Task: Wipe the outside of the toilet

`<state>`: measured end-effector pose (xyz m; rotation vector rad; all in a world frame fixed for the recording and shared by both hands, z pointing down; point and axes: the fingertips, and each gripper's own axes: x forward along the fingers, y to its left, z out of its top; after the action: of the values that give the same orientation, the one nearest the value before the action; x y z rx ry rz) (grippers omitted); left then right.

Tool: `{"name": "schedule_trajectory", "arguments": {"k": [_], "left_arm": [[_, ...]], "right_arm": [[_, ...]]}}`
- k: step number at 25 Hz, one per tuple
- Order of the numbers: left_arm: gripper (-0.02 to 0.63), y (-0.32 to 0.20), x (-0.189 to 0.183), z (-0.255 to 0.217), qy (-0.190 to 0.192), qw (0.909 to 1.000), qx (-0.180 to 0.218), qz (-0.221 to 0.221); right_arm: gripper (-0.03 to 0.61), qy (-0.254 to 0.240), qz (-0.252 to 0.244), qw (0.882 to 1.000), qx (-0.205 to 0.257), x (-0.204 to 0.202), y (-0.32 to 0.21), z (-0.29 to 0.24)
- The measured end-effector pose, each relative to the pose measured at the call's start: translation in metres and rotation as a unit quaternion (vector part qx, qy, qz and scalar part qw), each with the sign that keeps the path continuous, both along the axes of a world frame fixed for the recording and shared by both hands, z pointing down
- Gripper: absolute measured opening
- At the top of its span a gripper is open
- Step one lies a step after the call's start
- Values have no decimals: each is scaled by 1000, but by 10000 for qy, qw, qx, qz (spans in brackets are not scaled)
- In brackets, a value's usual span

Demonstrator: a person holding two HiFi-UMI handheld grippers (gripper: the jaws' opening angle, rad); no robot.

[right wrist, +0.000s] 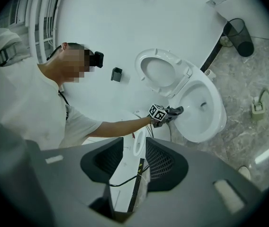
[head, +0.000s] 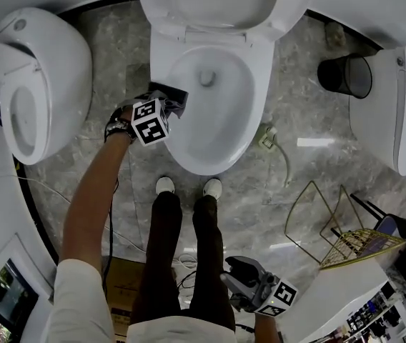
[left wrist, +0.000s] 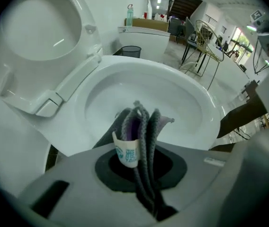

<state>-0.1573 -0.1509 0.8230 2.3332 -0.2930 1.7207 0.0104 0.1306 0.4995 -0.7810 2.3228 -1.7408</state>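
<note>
- Head view: my left hand-held gripper [head: 170, 100] sits at the left rim of the toilet [head: 206, 167], clamped on a grey cloth [head: 179, 97]. The bowl's long axis runs from the raised seat [head: 210, 2] toward my feet. Its outer wall lies just below and left of the cloth. My right hand-held gripper [head: 240, 271] hangs by my hip, well apart, so the left is nearer.
- Left gripper view: the folded cloth, with its white tag [left wrist: 127, 151], stands pinched between the jaws. The bowl beyond holds nothing I can see.
- Right gripper view: the jaws stand apart, with nothing between them. I cannot see what is in the black bin [right wrist: 242, 36].
</note>
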Motion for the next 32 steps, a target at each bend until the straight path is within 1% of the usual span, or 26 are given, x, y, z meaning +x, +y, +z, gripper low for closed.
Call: {"name": "schedule_trajectory", "arguments": {"k": [2,3,6,10,13,15,18,20,23,24,30,32], "left_arm": [[31,20,8,1,126,9998,-54,-112],[31,27,10,1,196,9995,-53,-242],[31,36,9,-4,418,9959,-3,-806],[31,56,-1,-11,589,9882,17,-1416],[31,78,-2,-12,758,9783,-193,-1920],[31,91,-2,-14,898,9668,-409,-2356],[31,113,0,-17,1090,9438,-831,-3008],[32,133,7,-16,1315,9238,-1177,-3398],[31,157,21,-13,1695,8896,-1647,-3908],[31,164,25,-13,1776,8815,-1772,-4001],[32,194,54,-13,2046,8498,-2373,-4239],[32,200,64,-14,2065,8432,-2518,-4277]], "right_arm": [[149,-12,-21,10000,30,0,2,-3],[149,-11,-34,10000,37,0,3,-4],[147,13,-56,10000,44,3,8,-4],[143,-19,-77,10000,41,5,12,-2],[141,-69,-135,9999,33,2,15,-1],[138,-115,-156,9998,47,-2,15,0],[137,-184,-175,9997,58,-5,14,-1],[134,-205,-200,9996,50,-5,16,-1],[132,-224,-200,9995,48,-3,18,-1],[132,-228,-194,9995,48,-3,18,-1],[130,-253,-179,9995,57,-2,21,-2],[130,-257,-159,9995,66,-2,22,-2]]}}
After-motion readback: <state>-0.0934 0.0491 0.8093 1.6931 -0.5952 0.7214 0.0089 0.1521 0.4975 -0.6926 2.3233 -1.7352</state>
